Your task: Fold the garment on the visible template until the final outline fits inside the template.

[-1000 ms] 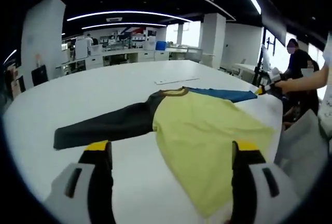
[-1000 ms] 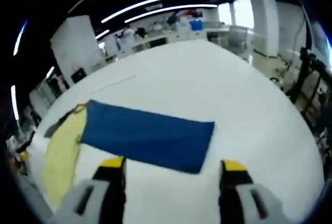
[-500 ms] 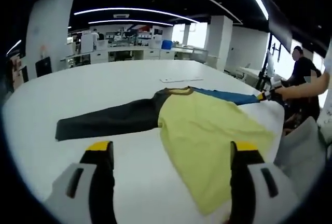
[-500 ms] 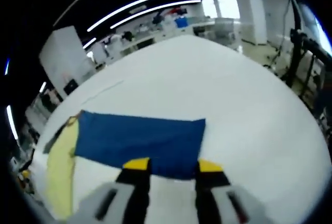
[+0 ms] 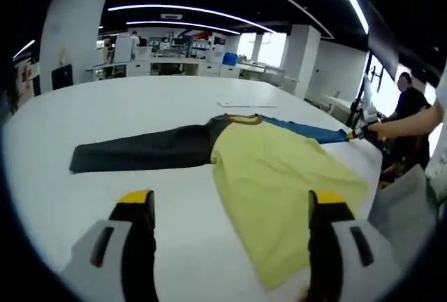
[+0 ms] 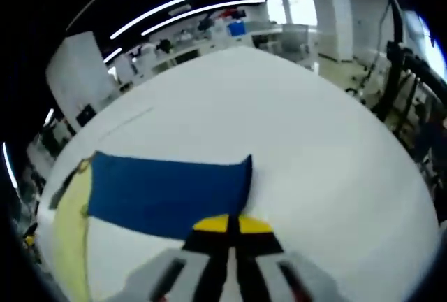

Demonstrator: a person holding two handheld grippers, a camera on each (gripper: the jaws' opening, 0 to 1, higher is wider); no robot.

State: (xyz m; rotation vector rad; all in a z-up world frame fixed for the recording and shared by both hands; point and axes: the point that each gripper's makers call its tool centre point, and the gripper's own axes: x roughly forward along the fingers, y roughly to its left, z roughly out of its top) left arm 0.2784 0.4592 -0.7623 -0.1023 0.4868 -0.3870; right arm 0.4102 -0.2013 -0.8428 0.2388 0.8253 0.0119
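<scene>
Shirt lies flat on the white table; with the right gripper pinching its blue sleeve cuff and the left gripper spread, fold that sleeve smoothly across the yellow body.

We see the garment lying flat on the white table, a long-sleeved shirt with a yellow body, a mustard collar, one dark grey sleeve stretched straight out to one side and one blue sleeve stretched out to the other. The blue sleeve's cuff end is lifted slightly at one corner.
</scene>
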